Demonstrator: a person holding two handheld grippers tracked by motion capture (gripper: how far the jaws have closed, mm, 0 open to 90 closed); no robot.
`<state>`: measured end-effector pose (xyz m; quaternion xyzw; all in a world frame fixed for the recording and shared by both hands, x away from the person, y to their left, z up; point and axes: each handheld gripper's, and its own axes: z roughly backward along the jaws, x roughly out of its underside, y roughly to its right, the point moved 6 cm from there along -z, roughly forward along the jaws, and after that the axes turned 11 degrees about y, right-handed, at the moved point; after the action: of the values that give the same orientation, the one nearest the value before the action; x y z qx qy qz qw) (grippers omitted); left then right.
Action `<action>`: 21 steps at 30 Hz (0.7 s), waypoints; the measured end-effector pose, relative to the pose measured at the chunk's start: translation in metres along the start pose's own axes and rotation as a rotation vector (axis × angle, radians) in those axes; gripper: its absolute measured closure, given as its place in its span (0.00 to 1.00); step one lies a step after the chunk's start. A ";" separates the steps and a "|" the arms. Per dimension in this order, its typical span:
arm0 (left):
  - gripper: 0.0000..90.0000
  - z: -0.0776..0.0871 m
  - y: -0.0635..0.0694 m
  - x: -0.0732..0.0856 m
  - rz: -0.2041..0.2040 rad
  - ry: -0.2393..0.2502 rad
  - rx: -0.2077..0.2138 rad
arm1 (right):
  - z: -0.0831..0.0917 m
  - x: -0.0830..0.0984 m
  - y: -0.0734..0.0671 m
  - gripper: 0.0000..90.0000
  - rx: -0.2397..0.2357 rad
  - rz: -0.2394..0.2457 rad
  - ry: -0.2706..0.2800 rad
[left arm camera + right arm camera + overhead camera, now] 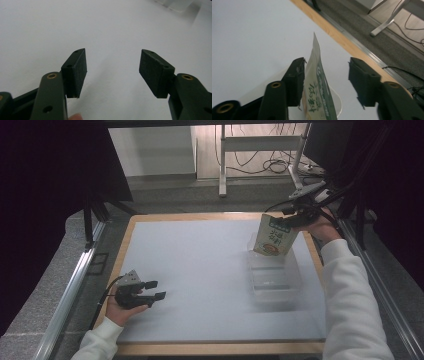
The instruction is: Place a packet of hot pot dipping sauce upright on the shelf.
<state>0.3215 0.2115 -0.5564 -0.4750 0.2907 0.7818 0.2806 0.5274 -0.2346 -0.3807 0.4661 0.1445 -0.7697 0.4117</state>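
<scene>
A cream and green snack pouch [274,236] stands upright with its lower end in a clear plastic bin [275,277] at the right of the table. My right gripper [295,217] is at the pouch's top edge. In the right gripper view that gripper [327,61] is open; the pouch [317,85] leans against the left pad and a wide gap separates it from the right pad. My left gripper [156,289] rests low at the front left, open and with nothing between its jaws, as the left gripper view [112,53] confirms.
A pale grey mat [200,270] covers the wooden table. The clear bin [175,3] shows far off in the left gripper view. Metal rails [75,285] run along both sides. A desk frame and cables [270,165] stand beyond the far edge.
</scene>
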 end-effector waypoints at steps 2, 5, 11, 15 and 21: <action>0.43 -0.001 0.000 0.000 0.000 -0.001 0.003 | 0.001 -0.005 -0.005 0.47 0.008 -0.010 0.026; 0.43 -0.001 0.000 -0.001 -0.001 0.002 0.006 | 0.002 -0.012 -0.015 0.43 0.018 -0.022 0.051; 0.43 0.000 0.001 -0.002 -0.009 0.006 0.009 | 0.005 -0.020 -0.034 0.41 0.008 -0.058 0.098; 0.43 0.001 0.002 -0.002 -0.007 0.009 0.015 | 0.005 -0.022 -0.060 0.39 -0.029 -0.073 0.125; 0.43 0.002 0.004 -0.003 -0.010 0.013 0.020 | 0.001 -0.015 -0.090 0.39 -0.069 -0.074 0.126</action>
<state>0.3189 0.2101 -0.5521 -0.4786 0.2978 0.7743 0.2874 0.4606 -0.1718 -0.3817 0.4933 0.2137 -0.7480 0.3891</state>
